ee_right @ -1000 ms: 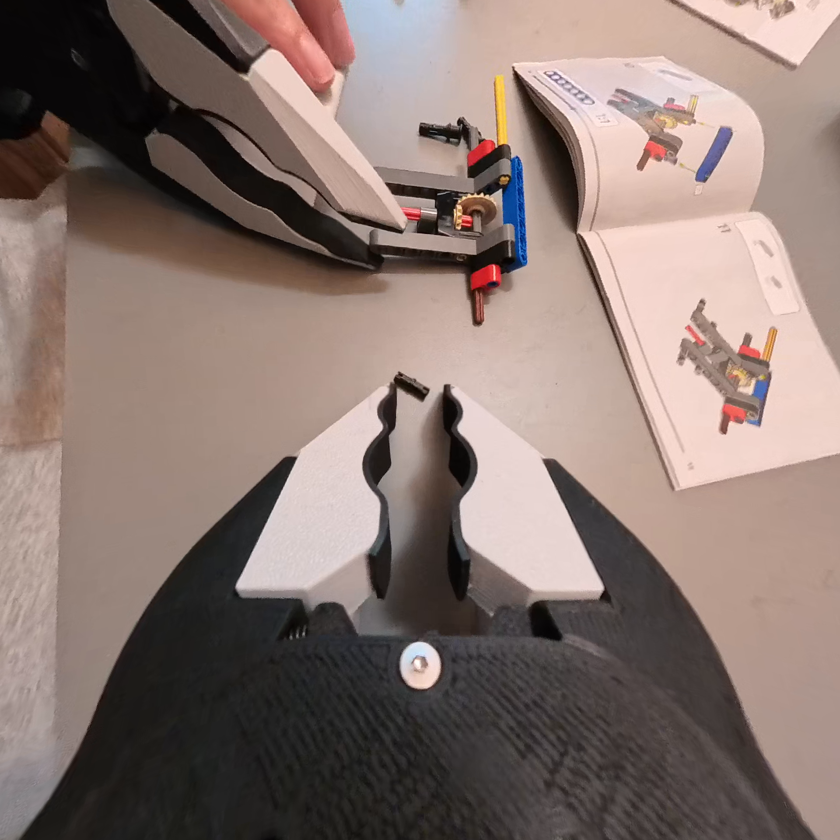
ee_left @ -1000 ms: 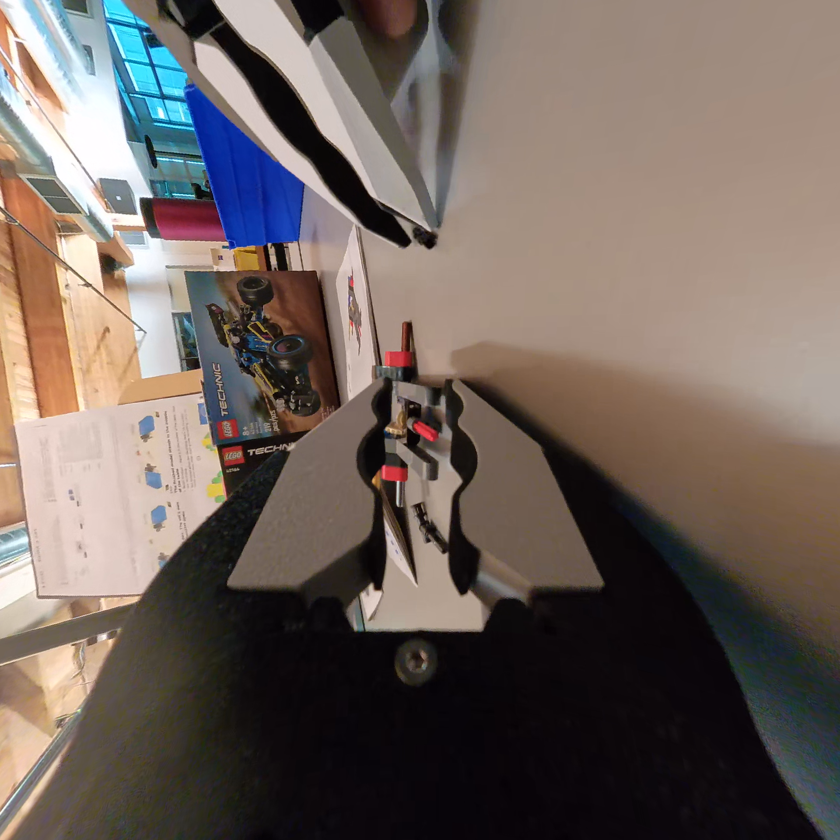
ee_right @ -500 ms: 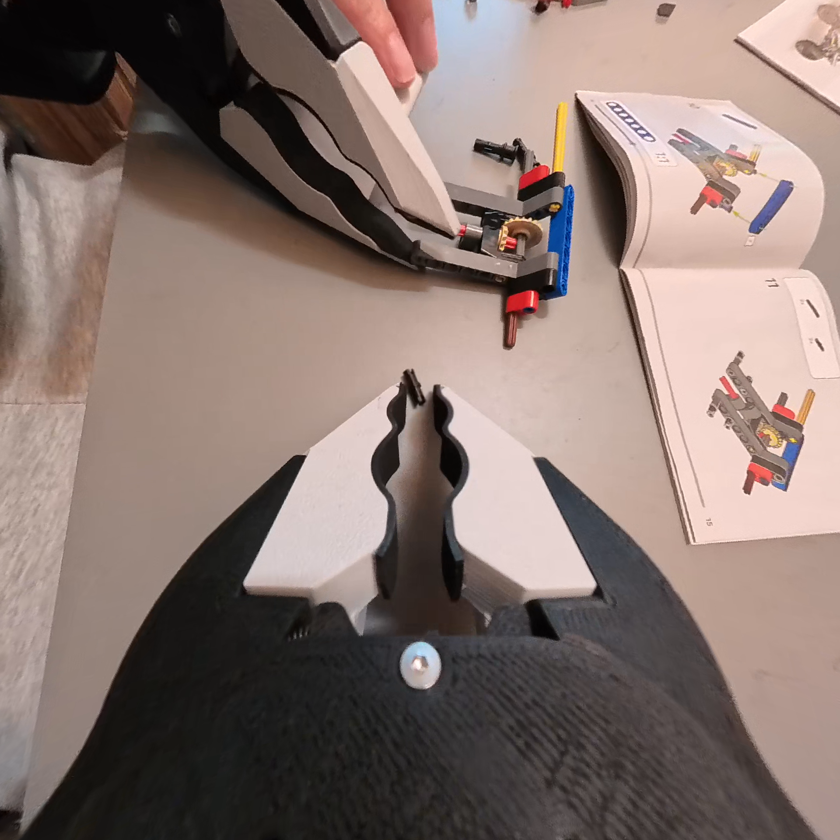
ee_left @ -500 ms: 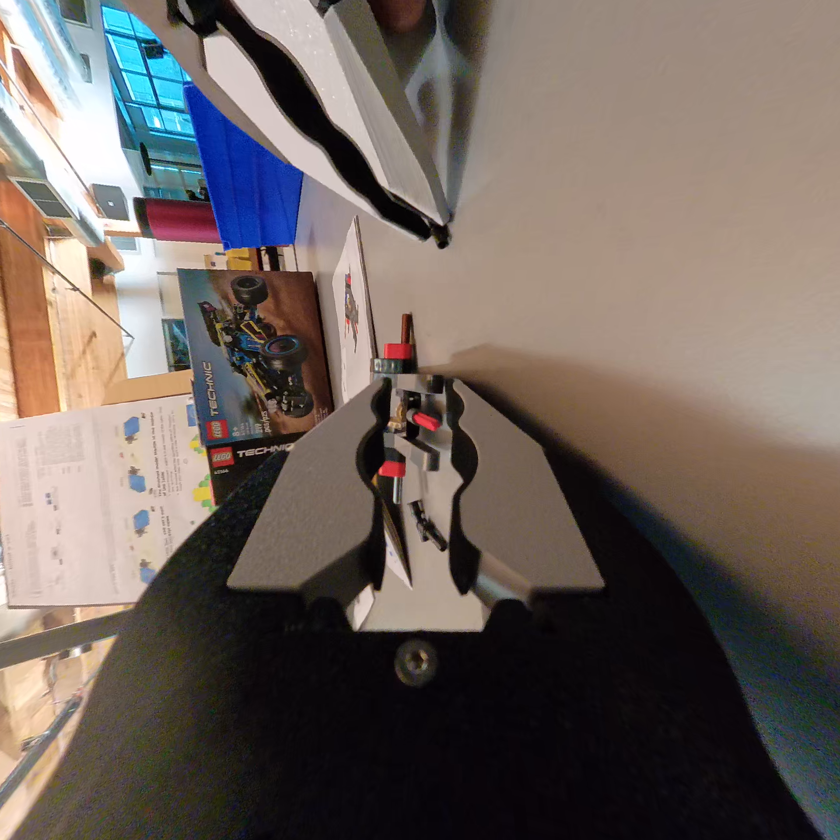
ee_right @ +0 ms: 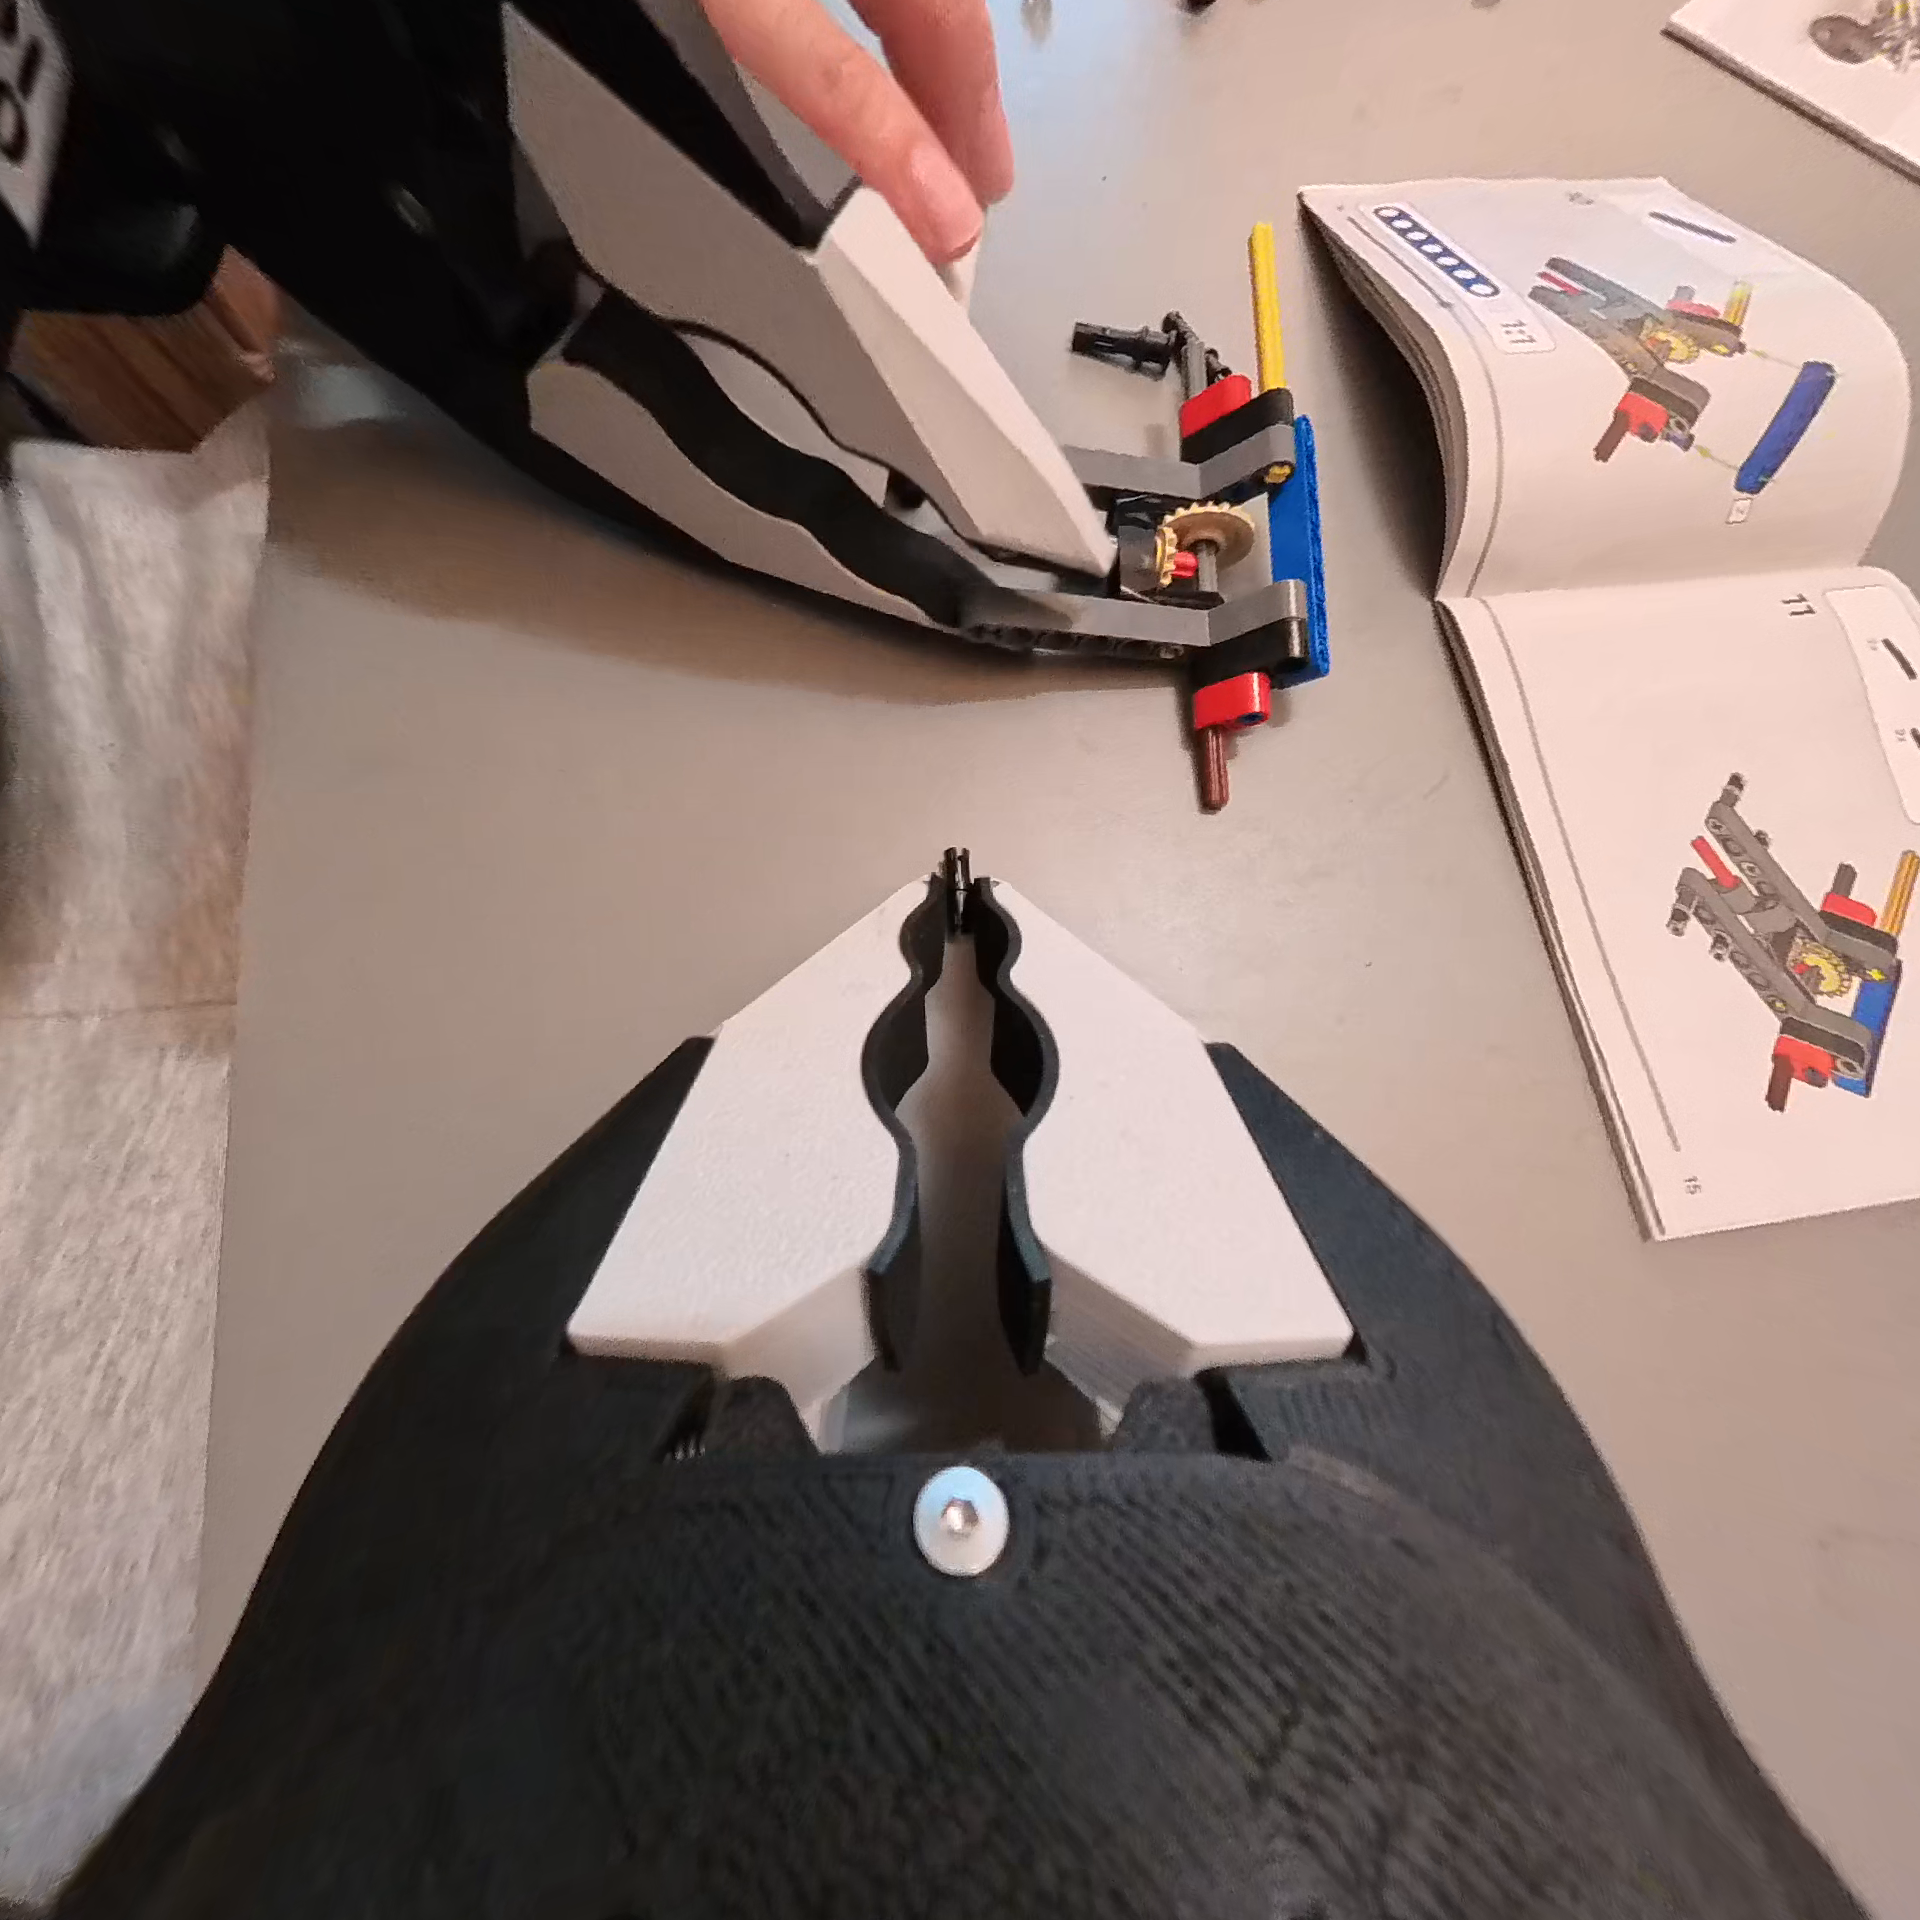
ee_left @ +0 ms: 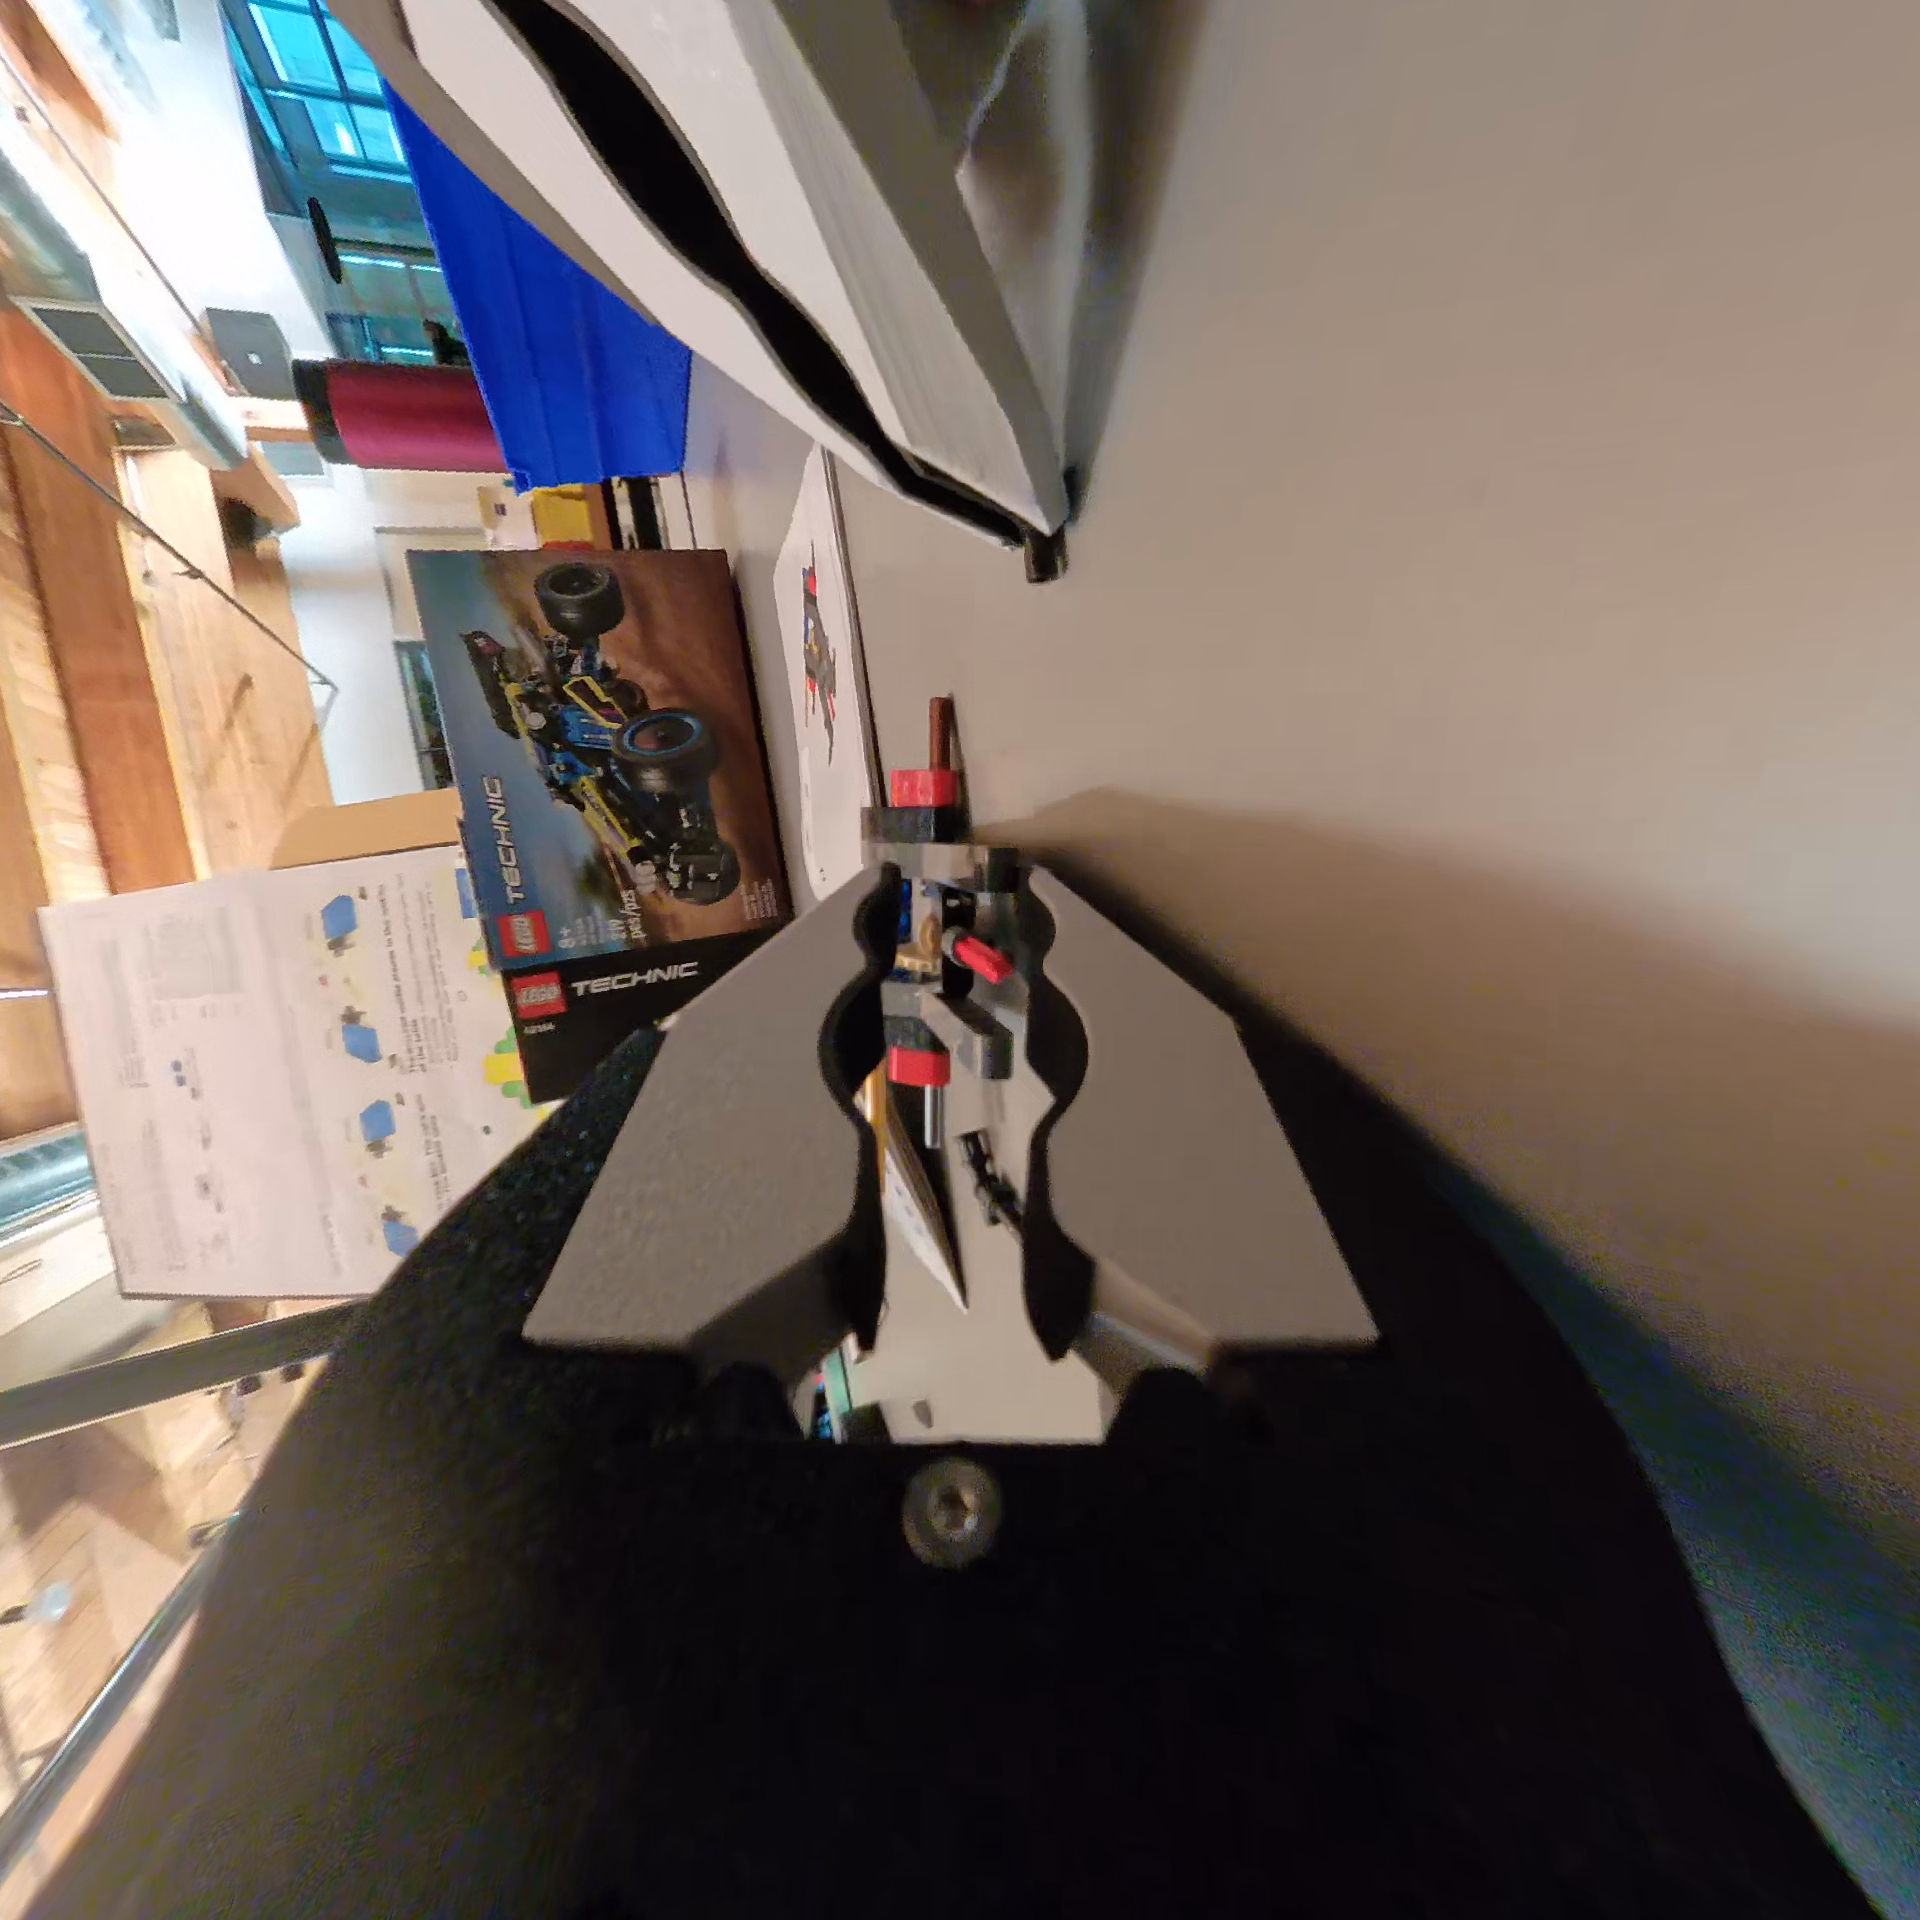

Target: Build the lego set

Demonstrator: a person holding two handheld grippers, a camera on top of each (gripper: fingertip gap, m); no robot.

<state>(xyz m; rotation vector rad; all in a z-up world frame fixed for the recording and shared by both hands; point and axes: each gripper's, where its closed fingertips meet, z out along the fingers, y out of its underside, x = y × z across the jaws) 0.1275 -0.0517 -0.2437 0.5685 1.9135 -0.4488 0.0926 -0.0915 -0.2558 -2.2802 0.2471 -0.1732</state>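
Note:
The partly built lego assembly (ee_right: 1299, 551) has grey beams, a blue beam, red bushes, a tan gear and a yellow axle, and lies on the grey table (ee_right: 623, 831). My left gripper (ee_right: 1039, 582) lies on its side, shut on the grey beams; a hand (ee_right: 904, 135) rests on it. In the left wrist view the assembly (ee_left: 940, 997) sits between my left gripper's (ee_left: 956, 883) fingers. My right gripper (ee_right: 961, 894) is shut on a small black pin (ee_right: 954, 878), in front of the assembly. It shows at the top of the left wrist view (ee_left: 1023, 520) with the pin (ee_left: 1042, 556).
An open instruction booklet (ee_right: 1662, 727) lies right of the assembly. Loose black pins (ee_right: 1122, 338) lie behind it. A pale rug (ee_right: 104, 831) lies beyond the table's left edge. The set's box (ee_left: 603, 748), a printed sheet (ee_left: 260, 1070) and a blue bin (ee_left: 551, 343) stand farther off. The grippers' ends are close to 6 cm from one another.
My right gripper's jaws closed on the black pin, which turned from lying across the tips to pointing forward. The right gripper moved closer to the assembly. The left gripper kept its hold.

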